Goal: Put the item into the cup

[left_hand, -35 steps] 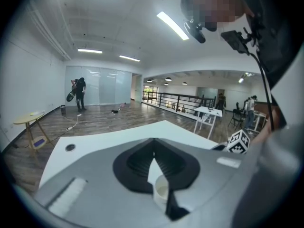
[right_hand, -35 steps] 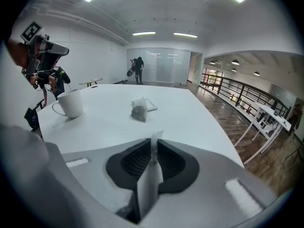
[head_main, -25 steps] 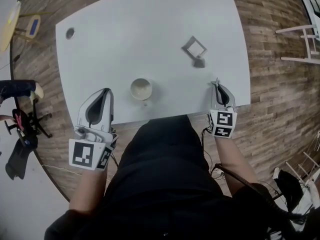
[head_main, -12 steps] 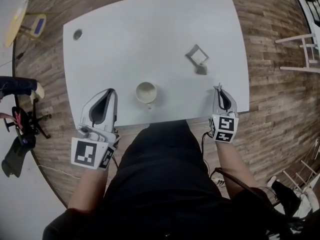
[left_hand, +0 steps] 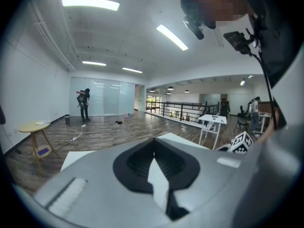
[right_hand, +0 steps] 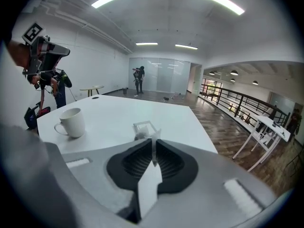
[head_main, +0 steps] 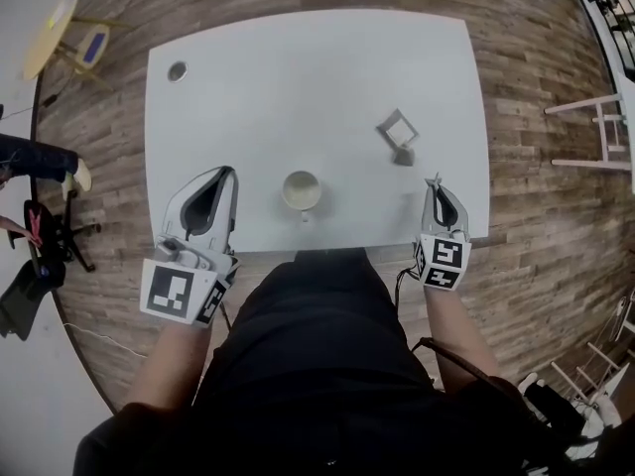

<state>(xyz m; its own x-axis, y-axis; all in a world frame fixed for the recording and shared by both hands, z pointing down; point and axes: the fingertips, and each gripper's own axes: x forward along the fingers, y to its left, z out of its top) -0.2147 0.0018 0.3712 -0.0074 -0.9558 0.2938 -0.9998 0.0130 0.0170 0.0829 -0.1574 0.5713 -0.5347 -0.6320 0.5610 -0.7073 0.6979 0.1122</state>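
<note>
Head view: left gripper (head_main: 231, 171) and right gripper (head_main: 434, 180) clenched empty at the white table's (head_main: 298, 67) near edge; cup (head_main: 301, 190) and small grey item (head_main: 402, 156), beside a square frame (head_main: 394, 125), lower in shot than a second ago. Left gripper view: jaws together, wood-floored hall (left_hand: 109, 129) beyond. Right gripper view: jaws together, cup at left, item ahead, well apart.

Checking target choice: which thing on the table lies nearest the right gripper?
The grey lump by the square frame, just ahead of the right gripper; the cup sits further left, the disc at the far corner.
</note>
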